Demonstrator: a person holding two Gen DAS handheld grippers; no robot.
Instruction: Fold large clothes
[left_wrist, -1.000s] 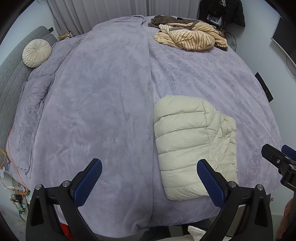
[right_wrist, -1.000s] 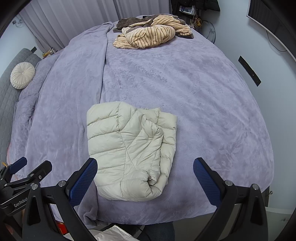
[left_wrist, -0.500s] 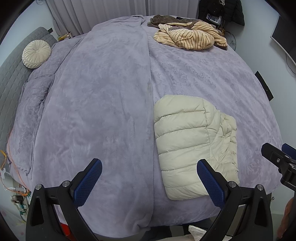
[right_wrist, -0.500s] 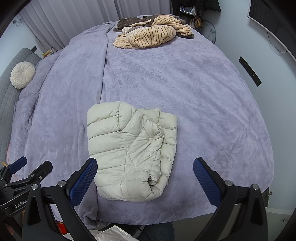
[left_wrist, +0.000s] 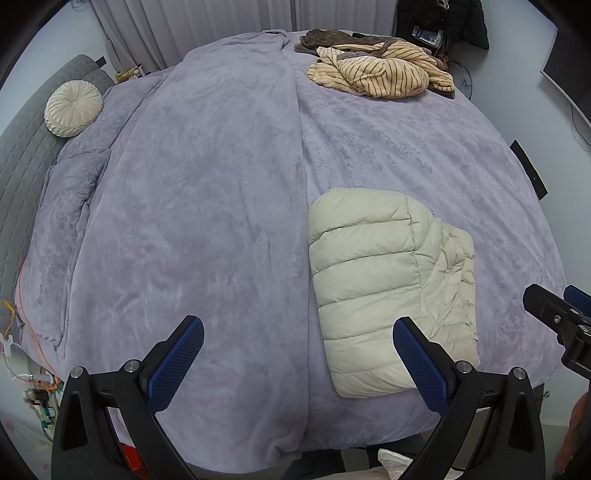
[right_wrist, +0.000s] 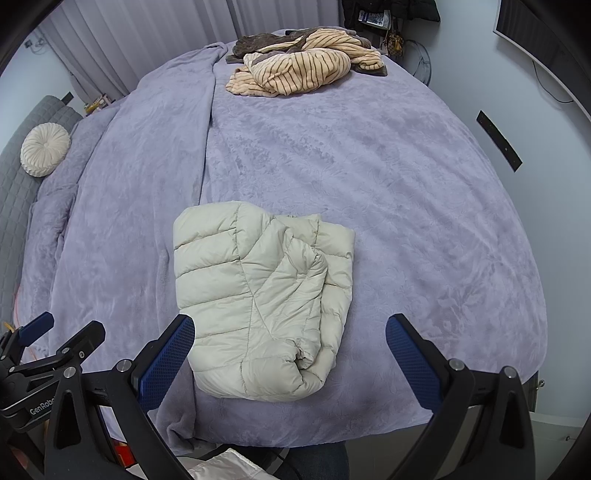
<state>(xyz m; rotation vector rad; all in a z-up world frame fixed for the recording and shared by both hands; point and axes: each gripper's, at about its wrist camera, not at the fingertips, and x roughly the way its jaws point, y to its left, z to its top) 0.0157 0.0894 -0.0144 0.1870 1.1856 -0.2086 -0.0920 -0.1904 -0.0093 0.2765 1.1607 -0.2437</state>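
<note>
A cream quilted puffer jacket (left_wrist: 384, 280) (right_wrist: 258, 295) lies folded into a compact rectangle near the front edge of the bed. My left gripper (left_wrist: 299, 358) hangs open above the bed's front edge, to the left of the jacket, with nothing between its blue pads. My right gripper (right_wrist: 291, 358) is open too, held just in front of the jacket and not touching it. Each gripper shows at the edge of the other's view: the right gripper (left_wrist: 557, 317) and the left gripper (right_wrist: 48, 350).
A lilac fleece blanket (left_wrist: 221, 221) (right_wrist: 406, 192) covers the whole bed. A heap of striped tan and brown clothes (left_wrist: 380, 72) (right_wrist: 303, 62) lies at the far end. A round cream cushion (left_wrist: 72, 109) (right_wrist: 44, 149) rests by the grey headboard at the left.
</note>
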